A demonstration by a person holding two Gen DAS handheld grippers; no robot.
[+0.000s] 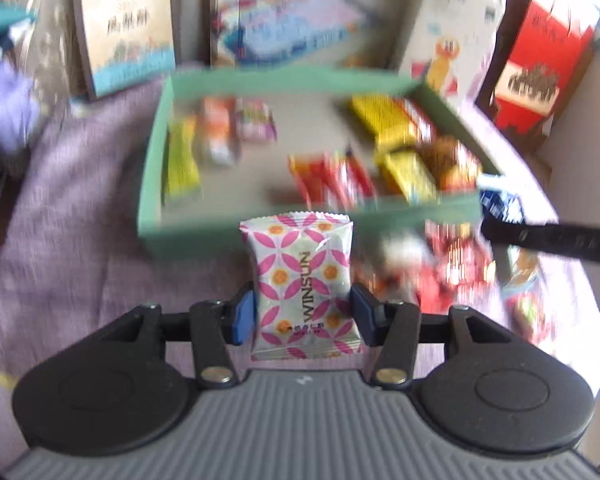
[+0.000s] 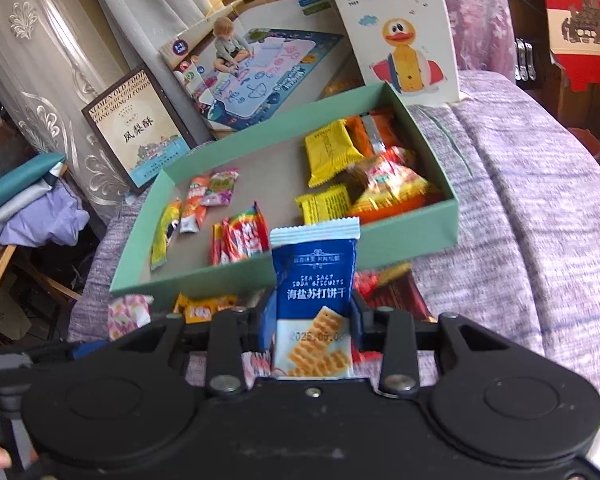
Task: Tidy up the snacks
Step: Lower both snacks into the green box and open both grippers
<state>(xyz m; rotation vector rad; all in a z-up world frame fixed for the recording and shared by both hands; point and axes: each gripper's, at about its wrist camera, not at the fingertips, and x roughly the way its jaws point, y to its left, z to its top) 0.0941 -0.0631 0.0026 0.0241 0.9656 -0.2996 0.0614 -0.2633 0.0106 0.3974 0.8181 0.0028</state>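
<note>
On the surface covered with a purple cloth [image 2: 520, 208] lies a shallow green tray [image 2: 412, 236], and behind it several boxes stand upright: a large play-mat box [image 2: 260, 68], a white box with a duck picture [image 2: 396, 28] and a brown-framed pastry box [image 2: 140, 128].

Inside the tray, snacks are sorted in groups. Yellow packets [image 2: 328, 156] and orange-red packets [image 2: 388, 188] fill the right part, red packets [image 2: 244, 236] lie near the front wall in the middle, and a few thin green, orange and pink packets [image 2: 196, 200] lie at the left.

In front of the tray, on the cloth, a loose pile of red and orange snacks [image 1: 456, 264] is visible, blurred in the left wrist view.

The left gripper [image 1: 303, 316] holds a white packet with a pink flower pattern [image 1: 300, 280] upright between its blue pads, just before the front wall of the tray. The right gripper [image 2: 314, 320] holds a blue soda biscuit packet [image 2: 314, 280] upright in a narrow grip, also close in front of the tray wall; this packet hides a part of the wall.
</note>
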